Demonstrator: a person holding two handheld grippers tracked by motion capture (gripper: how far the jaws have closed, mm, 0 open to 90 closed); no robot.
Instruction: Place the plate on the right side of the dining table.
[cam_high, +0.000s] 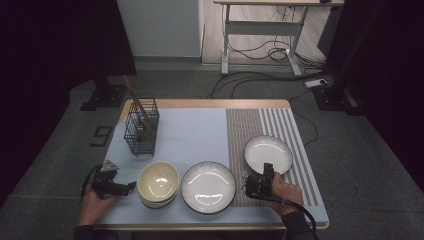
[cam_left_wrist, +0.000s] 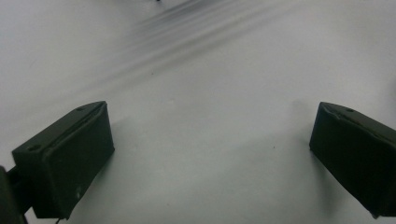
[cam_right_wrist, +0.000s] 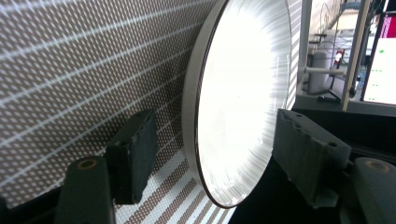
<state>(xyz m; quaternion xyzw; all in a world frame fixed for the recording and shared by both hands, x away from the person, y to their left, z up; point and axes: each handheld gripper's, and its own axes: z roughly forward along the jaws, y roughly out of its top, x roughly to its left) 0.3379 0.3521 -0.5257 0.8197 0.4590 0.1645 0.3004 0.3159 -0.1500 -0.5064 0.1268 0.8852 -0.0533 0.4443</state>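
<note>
- Right gripper (cam_high: 268, 170) is sitting at the near rim of the small plate (cam_high: 268, 152) on the striped mat (cam_high: 295, 125); jaws released, straddling the rim, pads not pressing.
- Left gripper (cam_high: 131, 186) is resting beside the cream bowl (cam_high: 158, 181), jaws spread wide, gripping nothing.

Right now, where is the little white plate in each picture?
High view: small plate sits right of centre on the striped mat, beside the right gripper.
Left gripper view: not in it.
Right gripper view: plate stands centre, between the open jaws.
Shared landmark: striped mat.
</note>
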